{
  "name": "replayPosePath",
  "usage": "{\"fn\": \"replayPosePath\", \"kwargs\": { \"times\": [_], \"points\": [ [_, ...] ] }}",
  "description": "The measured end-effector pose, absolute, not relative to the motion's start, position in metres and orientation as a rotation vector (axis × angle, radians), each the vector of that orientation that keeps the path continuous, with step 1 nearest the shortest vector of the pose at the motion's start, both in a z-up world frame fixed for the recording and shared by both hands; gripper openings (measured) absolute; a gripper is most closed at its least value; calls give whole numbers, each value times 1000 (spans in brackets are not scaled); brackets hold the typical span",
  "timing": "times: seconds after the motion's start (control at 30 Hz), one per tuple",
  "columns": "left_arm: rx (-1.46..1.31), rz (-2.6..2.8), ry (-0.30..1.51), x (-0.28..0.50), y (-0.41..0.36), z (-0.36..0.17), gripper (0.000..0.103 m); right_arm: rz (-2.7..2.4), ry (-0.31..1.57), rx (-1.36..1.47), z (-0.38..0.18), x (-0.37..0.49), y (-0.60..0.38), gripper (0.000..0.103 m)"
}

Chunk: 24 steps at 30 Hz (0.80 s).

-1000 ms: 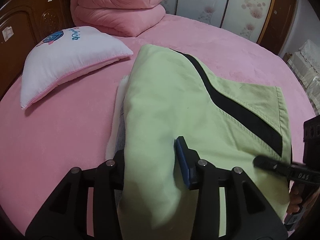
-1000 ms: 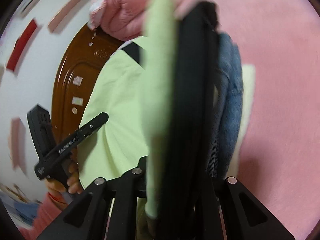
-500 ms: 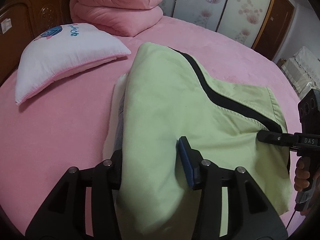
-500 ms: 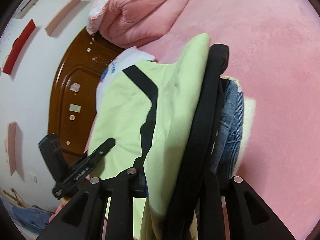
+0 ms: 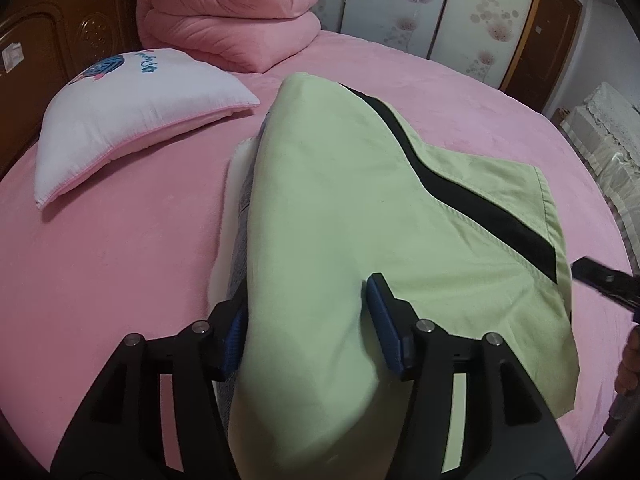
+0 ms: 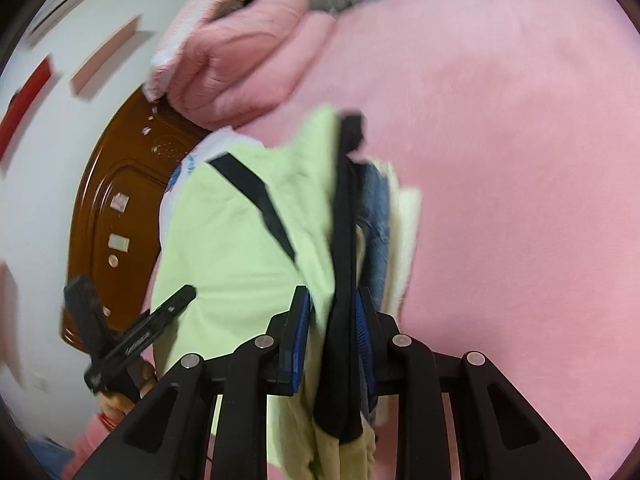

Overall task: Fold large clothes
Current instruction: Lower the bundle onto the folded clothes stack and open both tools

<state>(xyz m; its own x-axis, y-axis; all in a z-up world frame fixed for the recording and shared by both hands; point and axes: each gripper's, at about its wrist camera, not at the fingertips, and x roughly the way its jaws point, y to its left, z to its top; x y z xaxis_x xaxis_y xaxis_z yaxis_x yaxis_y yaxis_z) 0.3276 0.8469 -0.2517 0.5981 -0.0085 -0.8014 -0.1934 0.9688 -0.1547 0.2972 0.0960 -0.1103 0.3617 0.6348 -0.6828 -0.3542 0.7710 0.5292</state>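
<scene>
A light green garment (image 5: pixel 340 216) with a black stripe lies folded on the pink bed, over blue denim and a white layer. My left gripper (image 5: pixel 304 320) has its jaws parted around the near fold of the green cloth, which bulges between the blue pads. My right gripper (image 6: pixel 332 332) has its jaws slightly apart with the green garment's (image 6: pixel 224 240) black edge hanging between them. In the right wrist view the left gripper's body (image 6: pixel 132 340) shows at left. In the left wrist view the right gripper's tip (image 5: pixel 600 280) is just off the garment's right edge.
A white pillow (image 5: pixel 132 120) and a folded pink quilt (image 5: pixel 232 12) lie at the bed's far left by the wooden headboard (image 5: pixel 36 44). Pink bedspread (image 5: pixel 100 272) surrounds the garment. Sliding doors stand behind.
Both grippers' jaws have opened wider around the cloth. The right gripper has drawn back off the garment's right edge. The green garment has settled lower onto the bed.
</scene>
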Motion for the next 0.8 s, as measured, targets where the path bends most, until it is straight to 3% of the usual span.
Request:
{"fn": "replayPosePath", "kwargs": {
  "times": [0.07,0.17,0.43,0.5,0.6,0.67,0.7,0.73,0.8],
  "points": [
    [-258,116,928,327,848,-253,55,666,909,257,-86,277,102,23],
    [-282,130,924,326,850,-254,57,791,875,266,-67,258,127,37],
    [-286,130,897,319,851,-258,57,809,1083,83,-127,237,168,36],
    [-323,120,886,317,856,-261,59,767,1084,94,-140,240,152,25],
    [-334,152,857,310,854,-263,59,693,1033,135,-138,243,124,24],
    [-327,198,833,304,848,-263,59,651,1015,131,-132,236,105,35],
    [-332,234,815,299,844,-262,59,547,1016,93,-132,233,94,59],
    [-339,275,796,294,841,-261,64,506,1013,96,-134,230,83,75],
    [-358,426,718,276,828,-258,72,496,1021,136,-138,225,62,76]
  ]
}}
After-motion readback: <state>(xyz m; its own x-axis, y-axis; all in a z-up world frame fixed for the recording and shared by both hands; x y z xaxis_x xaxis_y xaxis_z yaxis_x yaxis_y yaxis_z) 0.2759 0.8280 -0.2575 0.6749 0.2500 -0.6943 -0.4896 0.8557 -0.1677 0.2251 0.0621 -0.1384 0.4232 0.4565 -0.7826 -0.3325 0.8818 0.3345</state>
